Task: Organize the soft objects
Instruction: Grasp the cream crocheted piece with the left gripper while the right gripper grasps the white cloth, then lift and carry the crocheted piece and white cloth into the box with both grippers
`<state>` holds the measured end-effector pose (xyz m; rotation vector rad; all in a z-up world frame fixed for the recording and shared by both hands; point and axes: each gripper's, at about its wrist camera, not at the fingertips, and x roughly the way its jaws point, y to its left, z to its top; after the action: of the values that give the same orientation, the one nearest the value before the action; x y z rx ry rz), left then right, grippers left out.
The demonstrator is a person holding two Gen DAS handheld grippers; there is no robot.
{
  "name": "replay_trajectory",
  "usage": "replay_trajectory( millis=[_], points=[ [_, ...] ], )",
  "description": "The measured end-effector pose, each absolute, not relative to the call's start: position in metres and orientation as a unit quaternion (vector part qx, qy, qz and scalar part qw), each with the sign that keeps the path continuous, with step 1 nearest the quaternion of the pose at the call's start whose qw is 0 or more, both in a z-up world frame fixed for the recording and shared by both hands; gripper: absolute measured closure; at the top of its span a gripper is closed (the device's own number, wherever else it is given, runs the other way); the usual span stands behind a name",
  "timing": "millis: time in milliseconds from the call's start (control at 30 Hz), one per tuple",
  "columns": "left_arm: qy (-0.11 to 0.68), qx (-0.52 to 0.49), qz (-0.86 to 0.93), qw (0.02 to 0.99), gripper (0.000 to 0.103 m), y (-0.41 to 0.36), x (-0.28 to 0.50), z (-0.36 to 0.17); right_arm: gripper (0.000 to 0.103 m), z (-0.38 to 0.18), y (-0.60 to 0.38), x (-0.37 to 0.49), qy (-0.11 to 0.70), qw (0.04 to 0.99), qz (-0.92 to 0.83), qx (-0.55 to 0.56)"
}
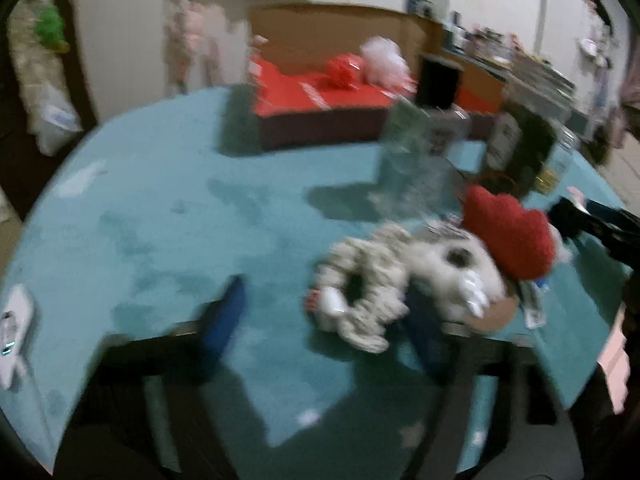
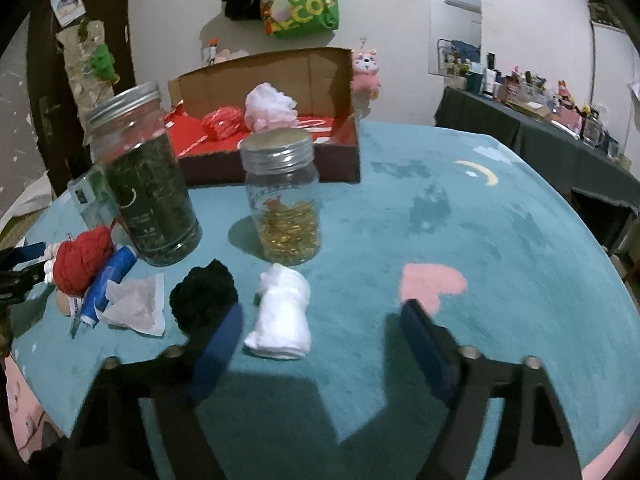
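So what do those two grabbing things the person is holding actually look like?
Each tool is a black frame ending in two flat fingers faced with blue pads. On the right tool, round metal bolt heads show on the black arms. The left tool looks the same, though blurred. No cables, sleeves or markings are visible.

Dim indoor light — left view motion-blurred, fisheye-warped edges.

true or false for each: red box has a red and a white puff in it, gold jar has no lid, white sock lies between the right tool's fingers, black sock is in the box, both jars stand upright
1. The red box holds a red puff and a white puff. True.
2. The gold jar has no lid. False: a metal lid is on it.
3. The white sock lies between the right tool's fingers. True.
4. The black sock is in the box. False: it lies on the teal cloth.
5. Both jars stand upright. True, the dark jar too.
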<state>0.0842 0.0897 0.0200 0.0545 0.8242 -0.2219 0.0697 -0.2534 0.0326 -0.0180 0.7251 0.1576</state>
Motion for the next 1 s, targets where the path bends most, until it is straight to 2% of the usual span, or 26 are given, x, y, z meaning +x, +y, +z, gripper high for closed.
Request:
replay_trajectory(
  millis=[33,67,133,800,1000],
  points=[
    [0.392,0.034,-0.107,0.913,0.056,0.088,0.082,0.02,0.052,0.032,-0.252,0.071,0.357,0.931,0.082,-0.011],
    [0.389,0.037,-0.113,0.913,0.074,0.086,0.081,0.021,0.072,0.031,-0.251,0.071,0.359,0.929,0.088,-0.011],
    [0.386,0.03,-0.121,0.914,0.076,0.085,0.077,0.024,0.085,0.029,-0.25,0.069,0.358,0.928,0.1,-0.008],
    [0.289,0.043,-0.148,0.945,0.077,0.049,0.028,0.092,0.085,0.071,-0.224,0.036,0.296,0.943,0.15,-0.013],
    [0.302,0.023,-0.201,0.932,0.077,0.027,0.03,0.088,0.085,0.073,-0.218,0.033,0.297,0.938,0.177,-0.001]
  ],
)
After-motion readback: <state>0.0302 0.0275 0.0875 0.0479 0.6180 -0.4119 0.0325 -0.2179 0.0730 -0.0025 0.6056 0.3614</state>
